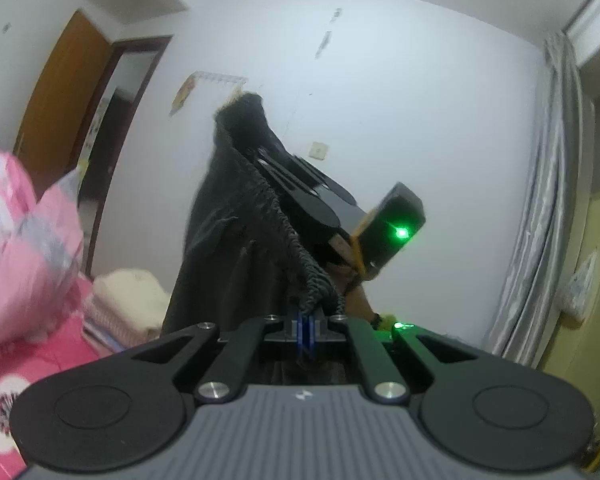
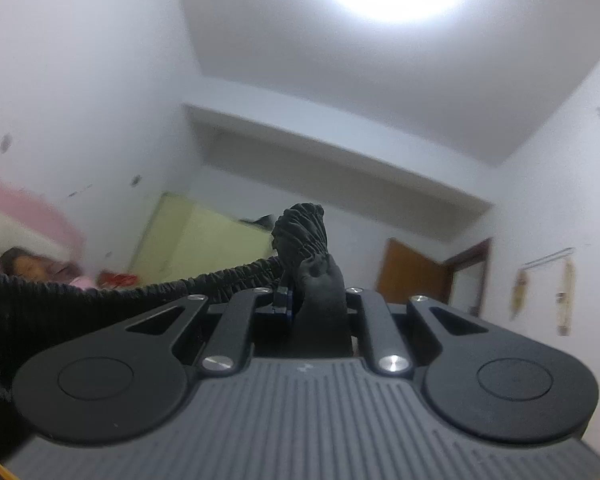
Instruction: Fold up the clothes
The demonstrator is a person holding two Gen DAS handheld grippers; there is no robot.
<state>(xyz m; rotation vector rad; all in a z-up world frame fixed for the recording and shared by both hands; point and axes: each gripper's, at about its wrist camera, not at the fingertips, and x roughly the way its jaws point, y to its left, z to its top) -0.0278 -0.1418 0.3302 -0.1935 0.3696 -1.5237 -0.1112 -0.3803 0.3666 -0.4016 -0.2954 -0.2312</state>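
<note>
A black garment [image 1: 228, 224] with a gathered elastic waistband hangs in the air between both grippers. My left gripper [image 1: 306, 326] is shut on one end of the waistband, its blue pads pressed together on the cloth. In the left wrist view the right gripper [image 1: 260, 156] holds the other end higher up, its body showing a green light. In the right wrist view my right gripper [image 2: 296, 300] is shut on a bunched fold of the waistband [image 2: 304, 232], which stretches away to the left. The garment's lower part is hidden behind the gripper bodies.
A pink floral quilt [image 1: 24, 240] and a cream folded blanket [image 1: 128, 296] lie at the left. A grey curtain [image 1: 548, 208] hangs at the right, a brown door [image 1: 60, 100] at the back left. A person [image 2: 28, 266] lies at the far left of the right wrist view.
</note>
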